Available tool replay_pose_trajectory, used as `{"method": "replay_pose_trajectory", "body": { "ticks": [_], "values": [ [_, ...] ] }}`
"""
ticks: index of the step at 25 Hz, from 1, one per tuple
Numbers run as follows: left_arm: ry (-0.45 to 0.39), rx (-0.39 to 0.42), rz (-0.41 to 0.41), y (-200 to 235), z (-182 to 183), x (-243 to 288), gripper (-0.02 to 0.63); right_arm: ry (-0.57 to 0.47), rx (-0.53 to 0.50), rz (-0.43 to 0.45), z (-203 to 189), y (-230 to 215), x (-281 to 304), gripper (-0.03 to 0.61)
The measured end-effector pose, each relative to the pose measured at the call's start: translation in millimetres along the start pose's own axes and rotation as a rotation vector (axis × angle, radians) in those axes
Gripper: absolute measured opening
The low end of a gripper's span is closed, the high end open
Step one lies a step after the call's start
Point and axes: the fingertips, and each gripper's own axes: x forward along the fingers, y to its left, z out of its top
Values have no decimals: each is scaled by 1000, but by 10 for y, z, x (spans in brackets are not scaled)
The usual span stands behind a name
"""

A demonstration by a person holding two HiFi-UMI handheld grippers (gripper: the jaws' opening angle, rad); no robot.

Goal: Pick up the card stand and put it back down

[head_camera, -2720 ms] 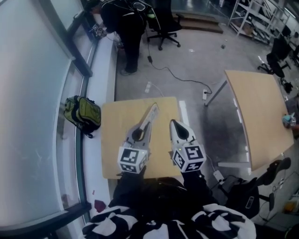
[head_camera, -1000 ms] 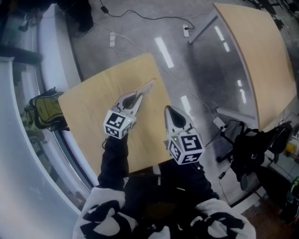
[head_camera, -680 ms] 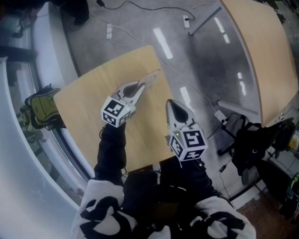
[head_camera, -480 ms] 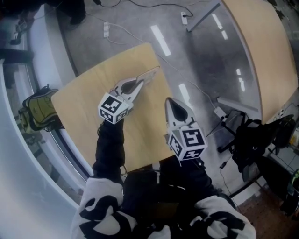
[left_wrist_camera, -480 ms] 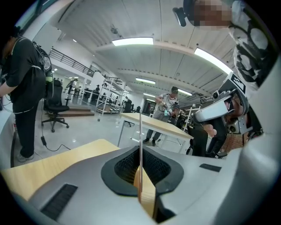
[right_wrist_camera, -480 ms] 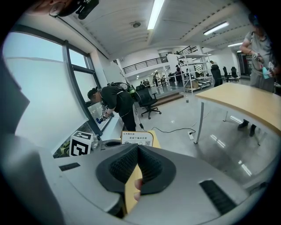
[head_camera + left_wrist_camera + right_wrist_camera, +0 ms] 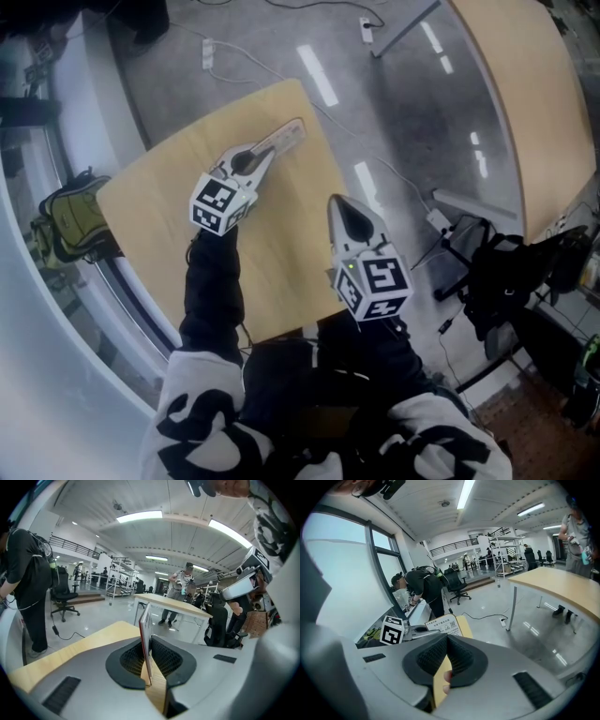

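1. Clearly, the left gripper (image 7: 269, 152) has its jaws pressed onto the card stand (image 7: 286, 139), pinching it low down. In the left gripper view the stand shows edge-on as a thin upright sheet with a red edge, and its bottom is swallowed by the pads.
2. The card stand is near the far corner of the small wooden table (image 7: 150, 206), by its right edge. No view shows whether its foot touches the tabletop or hangs just above it.
3. The right gripper (image 7: 337, 202) is by the table's right edge, nearer than the stand and apart from it. Its jaw tips are pressed together with nothing pinched. A pinkish shape low in the wedge behind the tips is too unclear to name.
4. In the right gripper view the stand's face carries print and a small square code, both too small to read. Its lower edge is cut off there by the right gripper's own body.
5. A green backpack (image 7: 67, 223) lies on the floor left of the table, partly hidden by a dark rail.
6. The left sleeve (image 7: 211, 281) runs up to the left gripper, and the hand itself is hidden.
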Motion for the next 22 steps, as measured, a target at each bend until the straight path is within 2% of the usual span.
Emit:
{"method": "replay_pose_trajectory", "body": {
  "ticks": [13, 18, 22],
  "values": [
    [-36, 2, 131, 199, 185, -253, 34, -13, -39, 44, 80, 131, -181, 18],
    [-15, -4, 260, 224, 193, -499, 34, -39, -69, 83, 132, 165, -384, 18],
    [0, -51, 389, 111, 139, -769, 34, -61, -78, 122, 126, 144, -651, 18]
  ]
}}
